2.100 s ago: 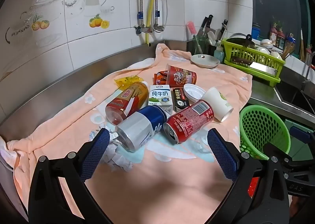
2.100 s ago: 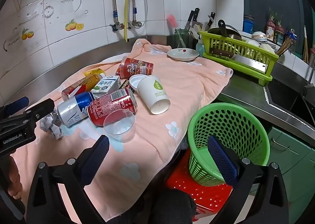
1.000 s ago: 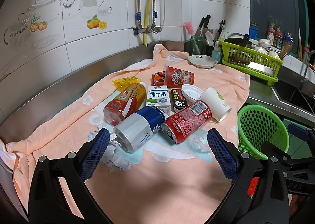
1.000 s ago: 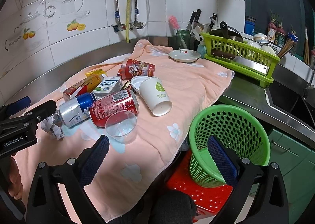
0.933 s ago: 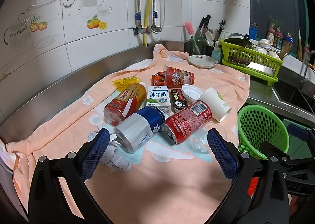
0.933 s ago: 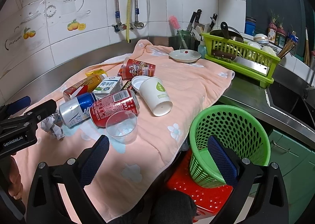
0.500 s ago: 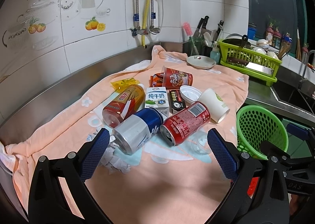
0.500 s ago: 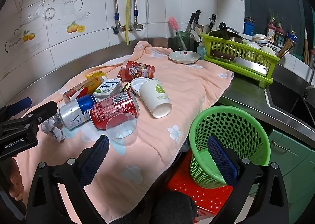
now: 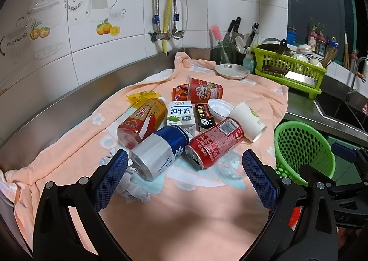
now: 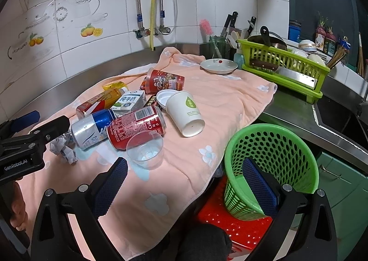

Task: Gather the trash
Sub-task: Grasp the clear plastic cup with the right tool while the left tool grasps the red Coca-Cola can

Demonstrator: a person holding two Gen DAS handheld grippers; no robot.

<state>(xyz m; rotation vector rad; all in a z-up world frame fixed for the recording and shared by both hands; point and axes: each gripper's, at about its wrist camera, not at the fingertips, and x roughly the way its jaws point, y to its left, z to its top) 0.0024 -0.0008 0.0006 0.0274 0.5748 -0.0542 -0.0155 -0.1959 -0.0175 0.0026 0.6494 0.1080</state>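
Note:
Trash lies in a heap on a peach towel (image 9: 161, 219): a red can (image 9: 215, 142), a silver and blue can (image 9: 158, 153), a tea bottle (image 9: 142, 120), a milk carton (image 9: 180, 116), a white paper cup (image 9: 249, 120), a red noodle cup (image 9: 204, 91), a clear plastic cup (image 10: 145, 148) and crumpled paper (image 9: 133, 189). A green mesh basket (image 10: 271, 164) stands below the counter edge at the right. My left gripper (image 9: 184, 176) hangs open just short of the two cans. My right gripper (image 10: 184, 182) is open, its left pad near the clear cup and its right pad before the basket.
A white plate (image 9: 232, 70), a knife holder (image 9: 234, 47) and a green dish rack (image 9: 289, 72) stand at the back right. A sink (image 9: 340, 109) lies beyond the rack. A red stool (image 10: 232, 219) carries the basket. Tiled wall and pipes (image 9: 165, 8) close the back.
Both views have shifted only slightly; the trash heap sits a little lower and nearer in the left wrist view. Nothing was grasped or moved.

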